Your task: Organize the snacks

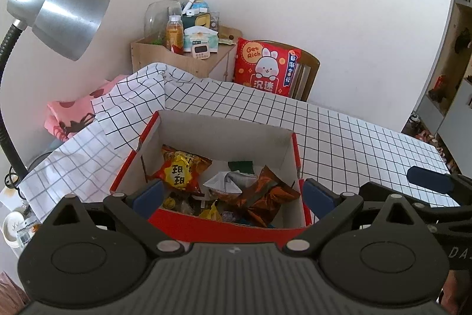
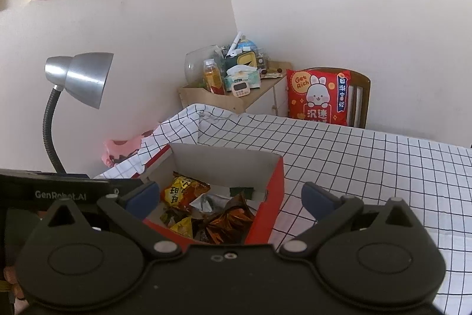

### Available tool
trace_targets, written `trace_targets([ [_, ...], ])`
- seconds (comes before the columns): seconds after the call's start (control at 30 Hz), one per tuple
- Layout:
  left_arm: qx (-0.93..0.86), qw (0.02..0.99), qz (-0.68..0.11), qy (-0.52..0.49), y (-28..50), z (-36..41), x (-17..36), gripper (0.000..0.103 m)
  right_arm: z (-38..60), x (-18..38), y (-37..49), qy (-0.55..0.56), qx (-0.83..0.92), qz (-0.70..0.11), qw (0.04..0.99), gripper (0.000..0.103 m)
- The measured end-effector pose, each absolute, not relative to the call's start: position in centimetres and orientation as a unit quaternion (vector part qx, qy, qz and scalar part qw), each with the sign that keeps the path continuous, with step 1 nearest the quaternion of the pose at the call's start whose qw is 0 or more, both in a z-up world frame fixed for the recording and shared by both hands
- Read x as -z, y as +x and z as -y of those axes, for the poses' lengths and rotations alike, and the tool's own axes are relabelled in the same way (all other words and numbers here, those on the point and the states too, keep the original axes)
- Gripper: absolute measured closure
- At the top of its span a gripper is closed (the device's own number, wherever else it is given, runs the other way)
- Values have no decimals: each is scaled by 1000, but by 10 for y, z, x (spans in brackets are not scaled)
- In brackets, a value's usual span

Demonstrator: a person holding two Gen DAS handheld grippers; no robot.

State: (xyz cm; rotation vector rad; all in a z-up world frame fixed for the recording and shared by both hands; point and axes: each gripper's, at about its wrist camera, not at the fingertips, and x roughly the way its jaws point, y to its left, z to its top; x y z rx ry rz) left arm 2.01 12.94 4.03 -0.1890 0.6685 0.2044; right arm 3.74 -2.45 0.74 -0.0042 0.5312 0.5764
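In the left wrist view, the left gripper stood with its jaws spread wide and nothing was between them. Its blue-padded fingers hung over the near edge of the red cardboard box with white inner walls, one near each front corner. The box sat on the table covered with a white cloth with a black grid. Inside the box lay the snacks: an orange and yellow snack bag with large characters at the left, a crumpled silver-white wrapper in the middle, a shiny brown foil packet at the right, and smaller sweets under them, too small to tell apart. The tip of the right gripper showed at the right edge, above the cloth.

In the right wrist view, the right gripper was also wide apart and held nothing. The same red box lay just below its fingers, with its right wall between them. The orange bag and the brown packet were inside it. A silver desk lamp with a black flexible neck stood at the left, and a red cushion with a white rabbit leaned on a wooden chair behind the table.
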Motion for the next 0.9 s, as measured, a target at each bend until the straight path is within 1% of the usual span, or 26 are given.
trace_targets([
  [0.33,-105,933,-331,-96,19,-128,-39,2,23,-8,36,-2,-283,-259,924,0],
  [0.9,-111,937,-315,-100,8,-124,-45,2,33,-3,38,27,-239,-271,932,0],
])
